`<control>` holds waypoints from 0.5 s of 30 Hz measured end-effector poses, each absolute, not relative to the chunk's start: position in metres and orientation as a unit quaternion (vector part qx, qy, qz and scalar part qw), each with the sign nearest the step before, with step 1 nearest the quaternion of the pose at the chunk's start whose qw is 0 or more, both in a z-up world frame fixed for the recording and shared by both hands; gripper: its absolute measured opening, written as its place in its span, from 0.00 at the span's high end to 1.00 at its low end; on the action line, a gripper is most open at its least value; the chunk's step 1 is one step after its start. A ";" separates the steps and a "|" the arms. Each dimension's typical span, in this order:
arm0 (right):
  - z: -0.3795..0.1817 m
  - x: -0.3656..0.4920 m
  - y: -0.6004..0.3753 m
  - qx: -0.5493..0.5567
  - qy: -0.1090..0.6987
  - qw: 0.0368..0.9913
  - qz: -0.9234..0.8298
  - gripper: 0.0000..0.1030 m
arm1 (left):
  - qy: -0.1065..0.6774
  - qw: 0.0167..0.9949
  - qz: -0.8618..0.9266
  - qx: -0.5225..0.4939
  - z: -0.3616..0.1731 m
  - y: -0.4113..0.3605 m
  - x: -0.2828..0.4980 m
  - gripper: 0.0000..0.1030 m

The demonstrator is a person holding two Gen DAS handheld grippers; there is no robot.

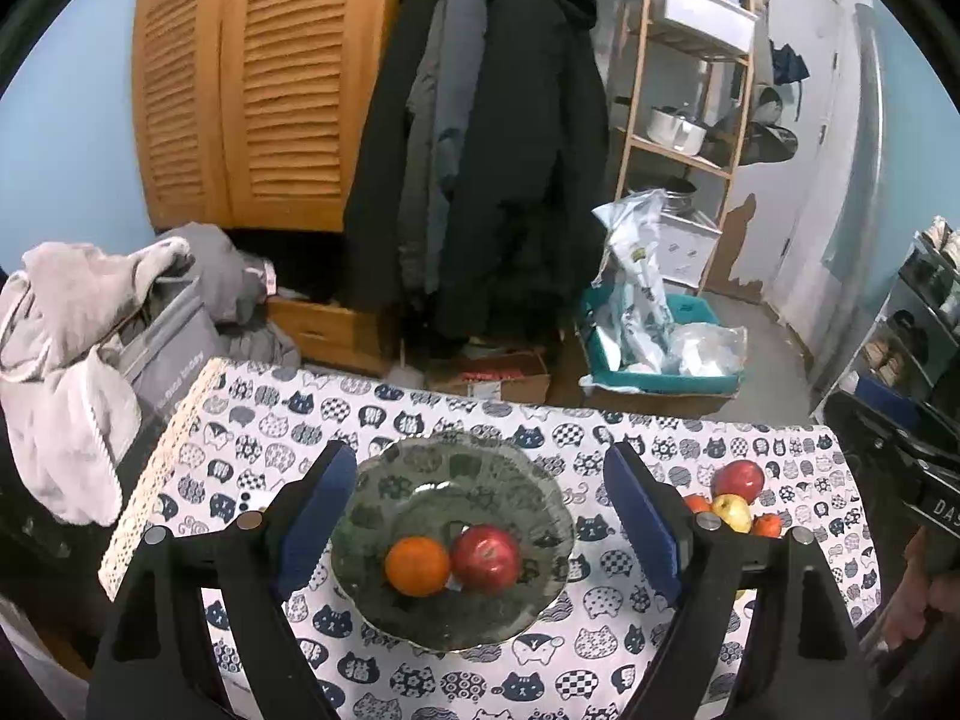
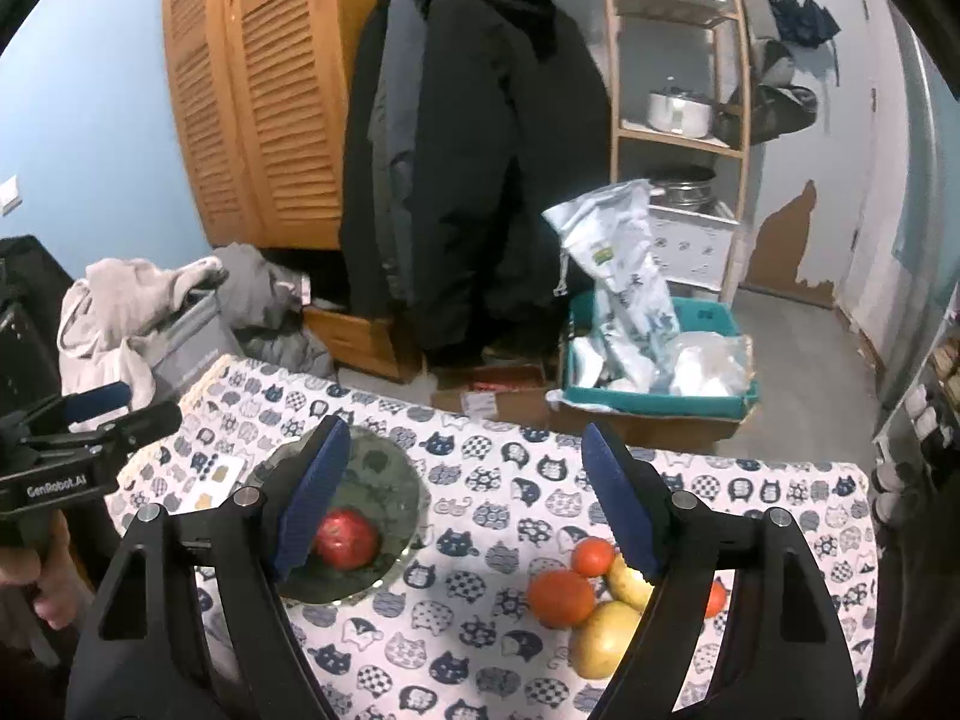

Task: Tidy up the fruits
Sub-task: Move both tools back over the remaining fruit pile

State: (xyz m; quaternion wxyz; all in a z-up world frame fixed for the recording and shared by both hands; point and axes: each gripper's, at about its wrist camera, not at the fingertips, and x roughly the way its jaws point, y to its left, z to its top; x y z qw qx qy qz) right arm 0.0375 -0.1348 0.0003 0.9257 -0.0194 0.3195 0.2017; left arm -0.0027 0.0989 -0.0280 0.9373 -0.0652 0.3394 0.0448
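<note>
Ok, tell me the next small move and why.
Probably lower the right tongs onto the nearest orange in the loose pile. Both tongs are open and empty, the glass bowl holds only an orange and a red apple, and that pile lies under the right tongs.

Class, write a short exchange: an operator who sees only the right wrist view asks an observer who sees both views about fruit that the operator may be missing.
Operator: Part of the bowl is hidden from me. Is the apple the only fruit in it?
Observer: No, an orange lies right beside it in the bowl.
Operator: In the pile I see only orange and yellow fruit. Is there any red?
Observer: Yes, a second apple, a red one, sits at the pile's far end.
</note>
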 end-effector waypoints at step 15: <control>-0.008 0.032 -0.202 -0.001 0.324 0.936 0.135 0.22 | 0.346 0.937 -0.014 -0.047 -0.028 0.048 0.018 0.15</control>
